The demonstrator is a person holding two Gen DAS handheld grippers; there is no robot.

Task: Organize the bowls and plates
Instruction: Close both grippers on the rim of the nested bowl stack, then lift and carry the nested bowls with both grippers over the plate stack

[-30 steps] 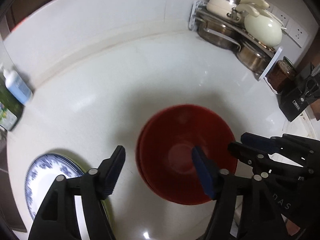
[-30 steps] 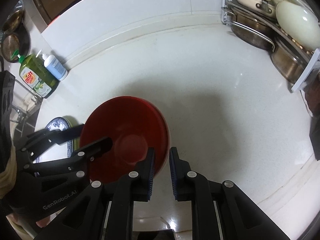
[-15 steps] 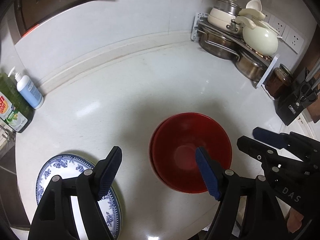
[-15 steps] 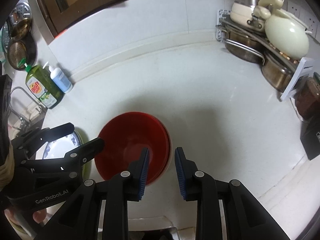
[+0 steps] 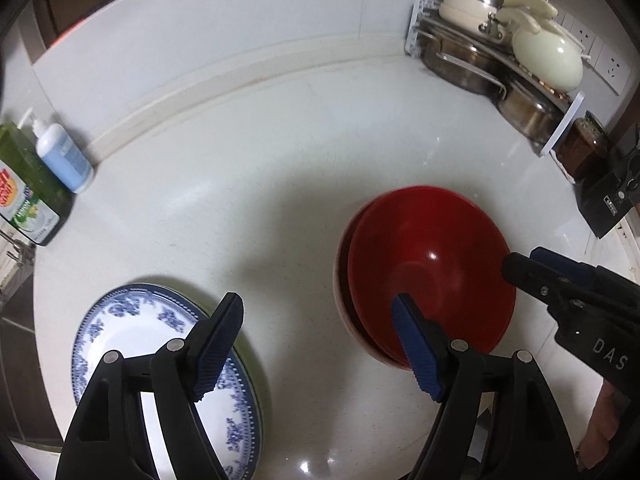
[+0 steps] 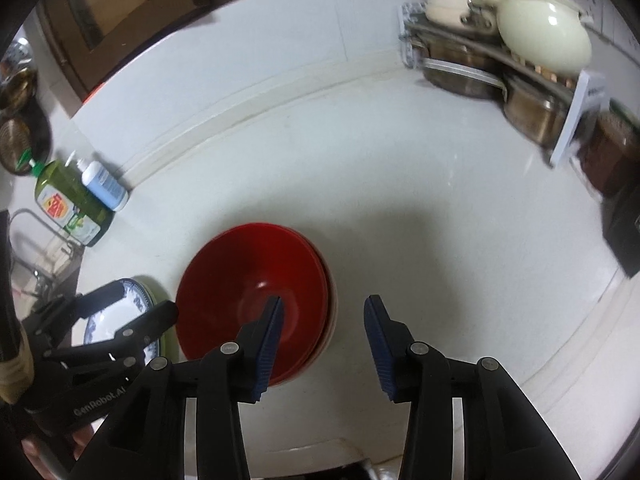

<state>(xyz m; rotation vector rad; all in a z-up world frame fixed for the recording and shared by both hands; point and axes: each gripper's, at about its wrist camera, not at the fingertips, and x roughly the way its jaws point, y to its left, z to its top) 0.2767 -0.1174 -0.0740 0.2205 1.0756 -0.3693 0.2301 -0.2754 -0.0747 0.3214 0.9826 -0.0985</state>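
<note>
Both my left fingers [image 5: 320, 344] and right fingers [image 6: 324, 332] hang spread and empty above the desk [image 5: 280, 152], since the red bowls [image 5: 428, 276] sit nested at centre and the blue plate [image 5: 136, 340] lower left.

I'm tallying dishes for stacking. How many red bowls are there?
2, nested: the top red bowl sits inside the lower red bowl, whose rim shows at the left. More could hide underneath.
</note>
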